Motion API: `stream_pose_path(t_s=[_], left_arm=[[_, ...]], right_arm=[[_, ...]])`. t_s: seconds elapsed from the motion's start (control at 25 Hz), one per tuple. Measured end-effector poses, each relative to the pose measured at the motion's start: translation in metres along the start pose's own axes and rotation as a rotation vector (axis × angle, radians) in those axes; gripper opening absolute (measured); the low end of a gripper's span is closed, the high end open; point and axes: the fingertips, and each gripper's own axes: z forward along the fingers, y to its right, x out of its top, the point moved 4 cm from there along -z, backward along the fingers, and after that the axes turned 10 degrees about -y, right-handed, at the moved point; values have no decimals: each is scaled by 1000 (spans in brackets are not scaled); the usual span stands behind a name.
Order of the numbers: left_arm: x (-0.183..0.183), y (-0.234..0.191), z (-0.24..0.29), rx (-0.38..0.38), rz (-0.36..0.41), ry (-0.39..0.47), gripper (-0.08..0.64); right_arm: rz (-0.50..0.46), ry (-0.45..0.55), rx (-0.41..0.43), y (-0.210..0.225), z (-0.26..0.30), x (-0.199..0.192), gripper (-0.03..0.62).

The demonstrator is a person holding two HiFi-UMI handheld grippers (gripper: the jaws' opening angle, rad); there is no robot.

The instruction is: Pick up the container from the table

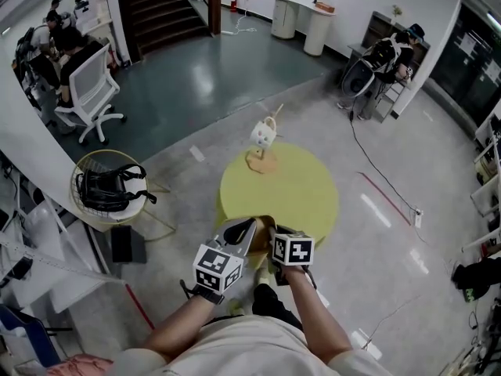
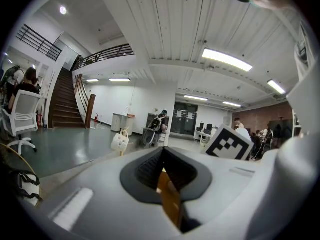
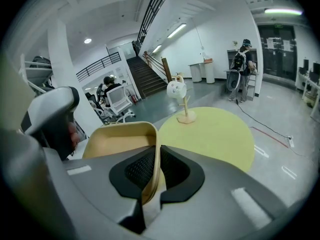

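Observation:
A tan, thin-walled container (image 1: pixel 263 222) hangs between my two grippers at the near edge of the round yellow table (image 1: pixel 297 194). My left gripper (image 1: pixel 241 233) is shut on its left wall, which shows as a thin brown edge (image 2: pixel 169 196) between the jaws. From the other side, my right gripper (image 1: pixel 275 230) is shut on the container's rim (image 3: pixel 150 181), and the open tan inside (image 3: pixel 117 140) lies to the left of the jaws. I cannot tell whether the container touches the table (image 3: pixel 210 134).
A small wooden stand with a white hanging figure (image 1: pixel 264 135) sits at the table's far side. A wire basket with a black bag (image 1: pixel 106 188) is on the floor to the left, a white office chair (image 1: pixel 88 92) beyond it. A cable (image 1: pixel 376 171) runs along the floor on the right.

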Motion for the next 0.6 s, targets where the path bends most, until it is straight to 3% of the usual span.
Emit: stream_pose_path(t_s=[0.6], left_arm=[[9, -6, -1, 14, 6, 18, 6]], right_arm=[[-35, 2, 10, -9, 0, 10, 31]])
